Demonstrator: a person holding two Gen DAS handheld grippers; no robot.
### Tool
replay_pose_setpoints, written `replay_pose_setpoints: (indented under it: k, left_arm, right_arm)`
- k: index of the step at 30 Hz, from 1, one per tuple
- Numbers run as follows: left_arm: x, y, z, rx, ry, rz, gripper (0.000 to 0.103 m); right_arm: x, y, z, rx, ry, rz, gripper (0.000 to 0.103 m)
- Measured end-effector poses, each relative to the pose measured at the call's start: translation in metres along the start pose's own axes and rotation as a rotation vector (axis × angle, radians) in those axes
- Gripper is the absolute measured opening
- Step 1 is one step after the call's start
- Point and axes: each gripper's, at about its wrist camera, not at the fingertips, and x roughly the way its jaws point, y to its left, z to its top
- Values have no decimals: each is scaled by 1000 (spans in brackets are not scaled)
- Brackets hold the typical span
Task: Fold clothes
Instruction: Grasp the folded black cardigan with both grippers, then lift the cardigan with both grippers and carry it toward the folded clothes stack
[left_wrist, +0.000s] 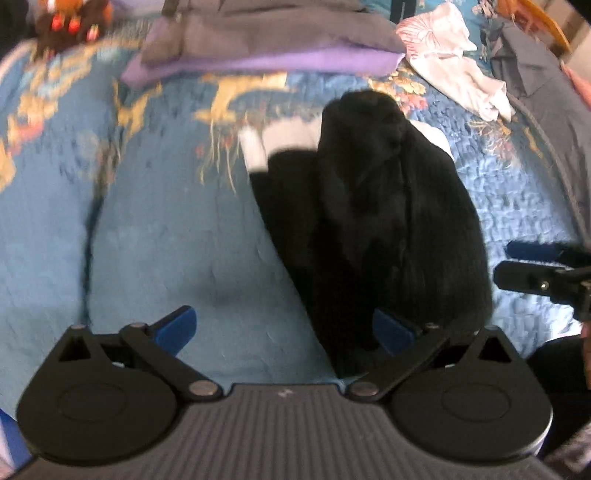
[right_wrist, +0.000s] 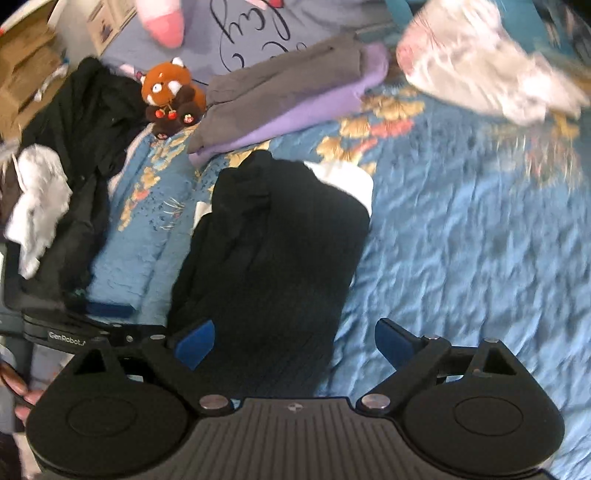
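Both tools hover spread and empty over the near end of the black garment (left_wrist: 369, 229), which lies bunched lengthwise on the blue quilted bed (left_wrist: 155, 229): the left tool (left_wrist: 284, 332) straddles its left edge, the right tool (right_wrist: 295, 343) its right edge, probably to pinch corners. Folded grey and purple clothes (right_wrist: 288, 99) sit beyond, kept apart.

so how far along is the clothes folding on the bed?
Done: a grey garment folded on a purple one at the back of the blue quilt. In hand: nothing gripped; the left gripper and right gripper are both open over the black garment, roughly folded long, white fabric beneath it. Left: crumpled white floral cloth, plus the dark heap with a white piece.
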Motion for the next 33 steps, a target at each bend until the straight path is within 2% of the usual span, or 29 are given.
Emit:
replay_pose_setpoints:
  k: [2,5,7,9,12,13,16,22,26,27,29,31,32,33]
  left_arm:
    - [5,21,1,-140,12,-111,103]
    - [22,58,10,-350,32,-342,103]
    - [37,78,18,-429,36,-478,103]
    - [51,92,25,-472,59,-558,103]
    - [71,106,31,-479,89,-653,103]
    - [74,110,32,-483,89,-686,103]
    - [82,122,34,-492,73,-786,103]
    - [107,116,46,-496,43,-993,103]
    - [119,109,51,-513,19,-1065,103]
    - [119,106,51,-502,19,-1062,103]
    - [117,99,52,-474,21,-1042,102]
    - [113,94,54,-455,31,-1000,99]
    - [110,91,55,-443,35,-962,96]
    - [109,88,56,-428,44,-909,87]
  right_arm:
    - [2,-8,2,54,-4,37,94]
    - [9,-26,12,147,-15,96,94]
    - [16,-37,19,201,-2,134,94]
    - [25,-48,25,247,19,171,94]
    - [39,-60,28,297,67,239,94]
    - [43,-62,28,309,75,253,98]
    - [48,-68,27,327,49,310,103]
    - [54,-73,34,334,21,370,103]
    - [61,-71,39,334,13,370,101]
    - [62,-70,40,335,11,370,101]
    - [64,-69,42,337,1,369,94]
    - [65,-72,42,352,-3,342,65]
    - [65,-74,40,361,-4,326,55]
    - [65,-77,38,372,2,313,35]
